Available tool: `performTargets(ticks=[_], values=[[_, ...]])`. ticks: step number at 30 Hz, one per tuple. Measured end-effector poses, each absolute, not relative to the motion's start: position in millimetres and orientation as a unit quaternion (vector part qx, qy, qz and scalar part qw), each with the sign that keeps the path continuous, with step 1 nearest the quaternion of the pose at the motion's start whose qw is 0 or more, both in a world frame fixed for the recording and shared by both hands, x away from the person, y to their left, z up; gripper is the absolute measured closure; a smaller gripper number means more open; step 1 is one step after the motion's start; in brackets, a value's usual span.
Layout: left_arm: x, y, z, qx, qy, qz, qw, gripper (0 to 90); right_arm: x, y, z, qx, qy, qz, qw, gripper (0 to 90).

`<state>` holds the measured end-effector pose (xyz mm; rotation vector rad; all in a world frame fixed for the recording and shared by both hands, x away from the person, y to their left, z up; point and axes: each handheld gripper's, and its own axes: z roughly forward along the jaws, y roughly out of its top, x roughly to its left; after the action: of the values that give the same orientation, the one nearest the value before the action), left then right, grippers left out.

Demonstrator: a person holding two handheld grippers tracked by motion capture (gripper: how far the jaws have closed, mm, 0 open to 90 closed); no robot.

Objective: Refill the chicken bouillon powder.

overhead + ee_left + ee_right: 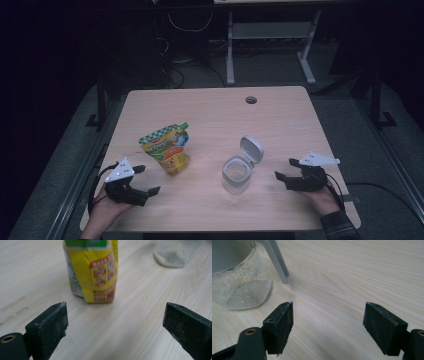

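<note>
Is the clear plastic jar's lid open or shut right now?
Open. The grey hinged lid stands tilted back above the rim of the clear plastic jar, leaving its mouth uncovered in the high view.

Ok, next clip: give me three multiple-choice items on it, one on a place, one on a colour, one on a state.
1. Where does the pouch stand on the table?
A. Left of the clear jar
B. Right of the jar
C. Inside the jar

2. What is the pouch's main colour?
A. Blue
B. Yellow
C. Black

3. How is the jar's lid?
A. Shut
C. Flipped open
B. Lying apart on the table

Key: 1 A, the high view shows the pouch nearer the left tongs. 2 B, the left gripper view shows yellow sides with a green top. 3 C, the lid stands up behind the jar's mouth, still attached.
</note>
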<state>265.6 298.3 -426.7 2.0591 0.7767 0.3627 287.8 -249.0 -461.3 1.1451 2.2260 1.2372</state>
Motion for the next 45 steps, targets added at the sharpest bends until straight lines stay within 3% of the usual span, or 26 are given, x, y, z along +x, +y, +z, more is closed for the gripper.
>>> performTargets(ticks=[34,45], values=[[314.4,297.1,-375.1,0.798,0.285,0.169,0.504,6.4,289.7,-246.5,-464.2,0.397,0.792,0.428,0.179,23.8],[327.5,280.4,-366.9,0.8,0.261,0.155,0.518,15.6,289.0,-246.7,-464.2,0.397,0.793,0.426,0.181,23.9]])
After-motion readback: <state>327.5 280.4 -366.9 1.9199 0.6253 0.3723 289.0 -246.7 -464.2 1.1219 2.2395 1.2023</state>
